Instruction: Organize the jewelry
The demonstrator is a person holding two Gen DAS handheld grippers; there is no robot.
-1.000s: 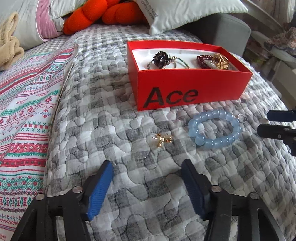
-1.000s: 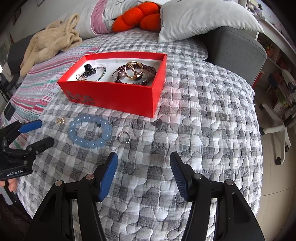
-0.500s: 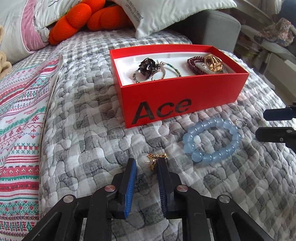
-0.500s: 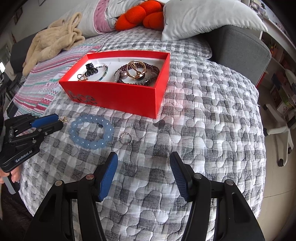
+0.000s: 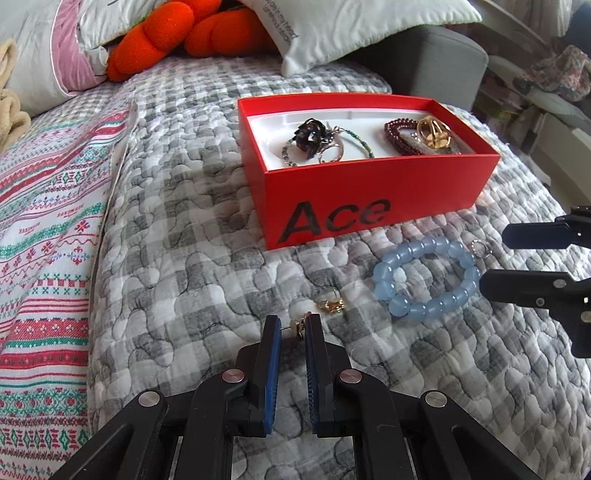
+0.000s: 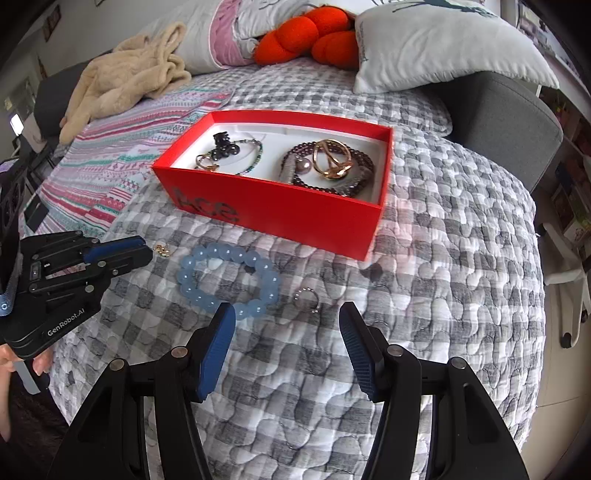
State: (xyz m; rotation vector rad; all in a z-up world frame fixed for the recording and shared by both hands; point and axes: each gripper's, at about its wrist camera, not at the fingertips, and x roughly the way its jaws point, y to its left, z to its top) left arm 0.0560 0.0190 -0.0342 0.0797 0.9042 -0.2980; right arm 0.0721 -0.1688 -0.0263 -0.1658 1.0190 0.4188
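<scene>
A: Our left gripper has just been closing, and its blue pads now pinch the small gold earring at their very tips; the stud's disc and post sit between the two pads, and the rest of it trails onto the quilt just ahead.

B: Agreed. And our right gripper stands about half open with nothing between its fingers, hanging over the quilt just short of the blue bead bracelet.

A: From the left wrist view we see that bracelet lying flat, to the right of the earring and in front of the red box.

B: A small silver ring lies beside the bracelet, on its far side from the left gripper. In the right wrist view it sits roughly ahead of the gap between our right fingers.

A: Inside the box we can make out a dark cluster piece with a thin beaded chain on one side, and a dark red bead bracelet with a gold ring piece on the other.

B: Further out, a striped blanket covers the left of the bed, and an orange cushion rests among the pillows at its head.
</scene>
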